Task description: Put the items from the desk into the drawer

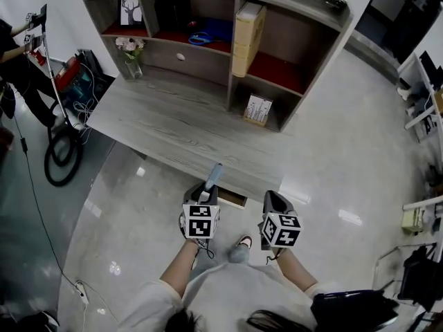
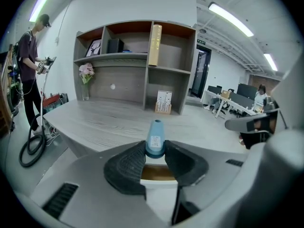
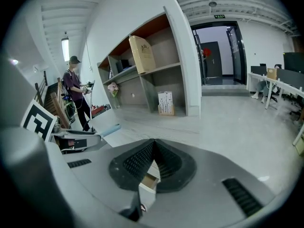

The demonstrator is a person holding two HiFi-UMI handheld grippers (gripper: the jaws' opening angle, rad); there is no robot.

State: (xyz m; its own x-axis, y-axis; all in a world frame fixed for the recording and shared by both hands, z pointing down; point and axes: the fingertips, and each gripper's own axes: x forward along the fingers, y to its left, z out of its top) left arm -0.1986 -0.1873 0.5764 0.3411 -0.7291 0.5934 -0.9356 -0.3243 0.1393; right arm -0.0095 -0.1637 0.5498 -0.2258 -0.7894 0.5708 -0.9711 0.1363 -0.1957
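Pale blue plastic, a small capped tube (image 2: 155, 136), stands clamped between the black ribbed pads of the left gripper (image 2: 155, 149), its narrow end pointing up and away from the jaws; its label is too small to read, so it may be glue or some such tube. In the head view the left gripper (image 1: 206, 189) hangs just off the front edge of the grey wood-grain desk (image 1: 159, 123), the tube (image 1: 214, 174) reaching over that edge. Below the edge the drawer (image 1: 232, 200) is pulled partly out, and in the left gripper view its brown inside (image 2: 154, 173) shows under the tube between the jaws. The right gripper (image 3: 153, 152) is beside the left one, its jaws closed pad to pad with nothing in them, and a corner of the drawer (image 3: 146, 182) shows beneath them. The right gripper (image 1: 274, 200) sits just off the desk edge as well, right of the drawer. At the back of the desk stands an open shelf unit (image 1: 291, 47) with a tall yellow box (image 1: 248, 37) upright in it and a small printed box (image 1: 257, 109) in its lower right compartment. A vase of flowers (image 1: 130, 52) stands on the desktop at the unit's left end.
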